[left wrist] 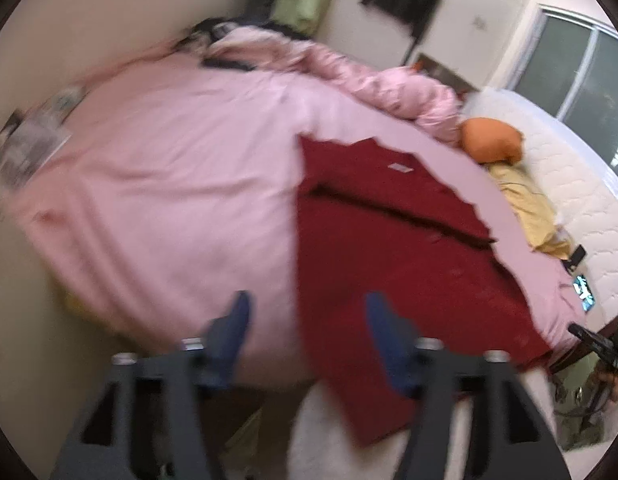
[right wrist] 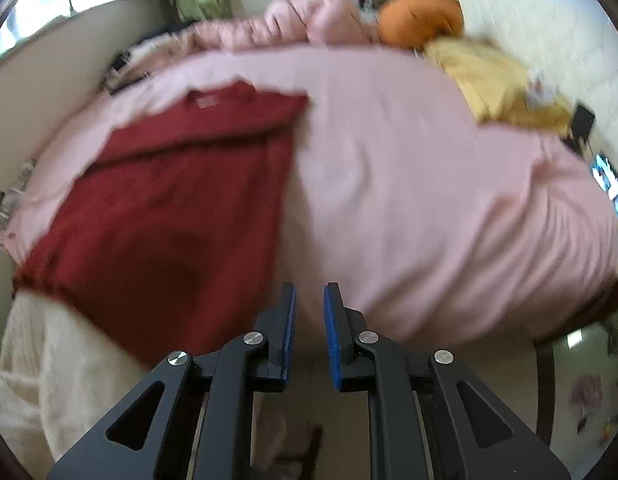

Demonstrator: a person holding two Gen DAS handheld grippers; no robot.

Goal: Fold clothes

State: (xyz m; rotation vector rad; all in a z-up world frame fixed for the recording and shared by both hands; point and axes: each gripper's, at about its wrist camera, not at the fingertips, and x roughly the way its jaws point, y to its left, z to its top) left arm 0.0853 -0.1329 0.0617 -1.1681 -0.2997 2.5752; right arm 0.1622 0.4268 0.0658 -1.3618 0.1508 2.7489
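A dark red garment (left wrist: 393, 248) lies spread on the pink bed sheet (left wrist: 169, 168), partly folded, its lower end hanging over the bed's near edge. It also shows in the right wrist view (right wrist: 177, 208), left of centre. My left gripper (left wrist: 307, 304) is open and empty, held above the bed's near edge, its right finger over the garment. My right gripper (right wrist: 309, 296) is nearly closed with a narrow gap, holds nothing, and hovers over the pink sheet (right wrist: 409, 200) just right of the garment's edge. Both views are motion-blurred.
An orange pillow (left wrist: 493, 140) and a yellow cloth (left wrist: 525, 204) lie at the bed's far right. A bunched pink quilt (left wrist: 349, 72) lies along the back. A lit phone (right wrist: 611, 188) lies near the right edge. A cream blanket (right wrist: 61, 360) hangs below the garment.
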